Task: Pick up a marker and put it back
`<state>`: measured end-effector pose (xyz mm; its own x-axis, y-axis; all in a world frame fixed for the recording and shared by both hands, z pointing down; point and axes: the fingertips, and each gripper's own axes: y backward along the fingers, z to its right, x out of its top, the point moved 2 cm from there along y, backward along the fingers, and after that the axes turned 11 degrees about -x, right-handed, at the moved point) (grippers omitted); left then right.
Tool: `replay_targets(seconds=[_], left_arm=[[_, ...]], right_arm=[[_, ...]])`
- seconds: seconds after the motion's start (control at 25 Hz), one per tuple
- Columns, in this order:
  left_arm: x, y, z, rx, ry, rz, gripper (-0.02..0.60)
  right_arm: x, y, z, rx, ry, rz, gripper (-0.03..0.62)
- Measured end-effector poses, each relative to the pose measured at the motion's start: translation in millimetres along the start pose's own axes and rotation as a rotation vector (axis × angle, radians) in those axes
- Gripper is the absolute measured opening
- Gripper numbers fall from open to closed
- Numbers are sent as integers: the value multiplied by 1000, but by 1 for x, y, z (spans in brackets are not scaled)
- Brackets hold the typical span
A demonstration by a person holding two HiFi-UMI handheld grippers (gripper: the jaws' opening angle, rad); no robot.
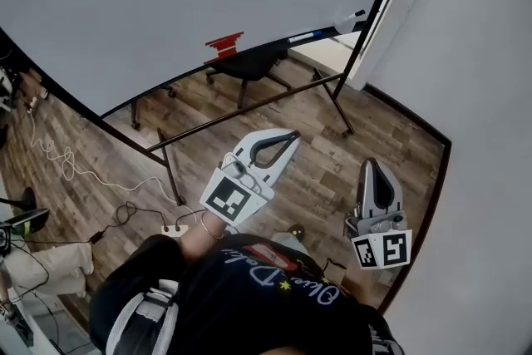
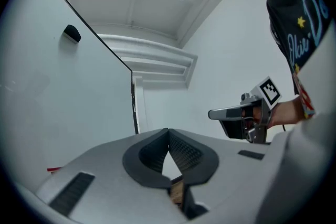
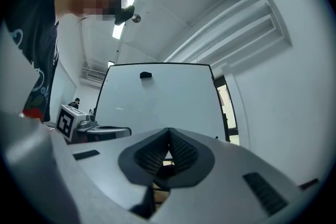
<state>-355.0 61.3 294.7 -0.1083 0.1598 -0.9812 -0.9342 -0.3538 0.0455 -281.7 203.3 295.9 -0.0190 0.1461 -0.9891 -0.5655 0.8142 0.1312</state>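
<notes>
A: How does the left gripper [image 2: 168,132] stand?
B: Clenched. The tips meet and nothing is between them. The right gripper [image 3: 168,132] is the same, jaws together and empty.
A: And outward from them?
B: Each gripper view catches the other gripper off to its side. The head view shows the two side by side, apart, over the wood floor [image 1: 324,170], with the whiteboard [image 1: 191,4] ahead of them.
A: Where is the marker?
B: Only the head view shows it. A marker [image 1: 304,36] lies on the board's ledge, well ahead of both grippers. Left of it on that ledge is a red thing [image 1: 224,44], and a chair [image 1: 249,64] stands below.
A: Do the gripper views add anything?
B: A small black block [image 3: 146,75] stuck high on the board, which lies above the head view's edge.
A: What is hard to see?
B: In the right gripper view the gripper's own body covers the ledge. Whatever lies at the ledge's far right end is too small to make out.
</notes>
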Motion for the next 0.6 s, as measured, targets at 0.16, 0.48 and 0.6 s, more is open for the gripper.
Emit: replay_targets(seconds=[0.16,0.48,0.6], left_arm=[[-5,-26,-7,60,25,-15,3],[-11,-53,-2,153,24,-80,3],[-9,-66,0,167,19,-91,3]], right_arm=[[-6,-23,28,52,-18,-11,0],[-12,-40,63,145,-56,-21,0],[-11,-44,76,168,-61,-21,0]])
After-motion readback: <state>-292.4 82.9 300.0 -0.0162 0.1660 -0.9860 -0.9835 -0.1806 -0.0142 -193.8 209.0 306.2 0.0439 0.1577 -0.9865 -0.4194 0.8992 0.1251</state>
